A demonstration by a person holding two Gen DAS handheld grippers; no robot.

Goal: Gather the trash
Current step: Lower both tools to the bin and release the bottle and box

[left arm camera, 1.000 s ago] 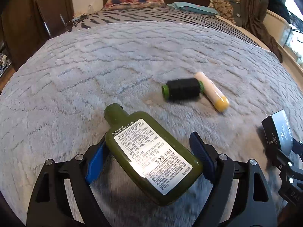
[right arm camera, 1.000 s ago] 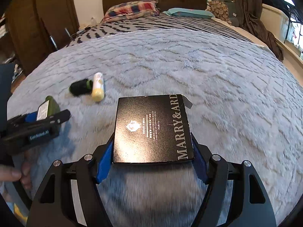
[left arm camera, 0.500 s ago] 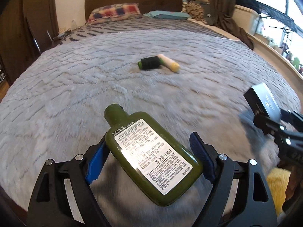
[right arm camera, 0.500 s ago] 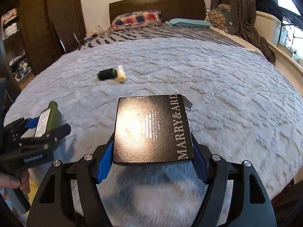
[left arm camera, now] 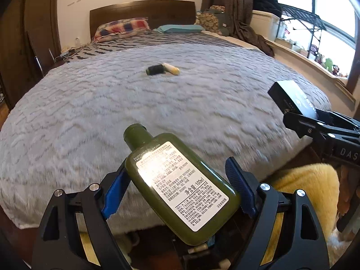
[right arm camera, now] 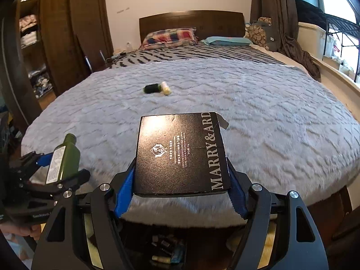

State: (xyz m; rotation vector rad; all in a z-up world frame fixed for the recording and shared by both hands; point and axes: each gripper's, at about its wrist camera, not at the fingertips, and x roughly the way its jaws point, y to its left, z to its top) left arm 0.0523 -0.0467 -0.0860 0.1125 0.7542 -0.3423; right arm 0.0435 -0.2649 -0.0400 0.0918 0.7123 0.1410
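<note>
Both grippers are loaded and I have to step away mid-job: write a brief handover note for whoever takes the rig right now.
Left gripper: shut on the green lotion bottle, held off the bed.
Right gripper: shut on the black box, also lifted clear.
Both are at the foot end of the grey blanket.
Below the bed edge, something holding small discarded items shows; I cannot tell what container it is.
Done: bottle and box picked up.
Left: drop both, then fetch the black roll and the white-and-yellow tube, lying together mid-bed.
</note>
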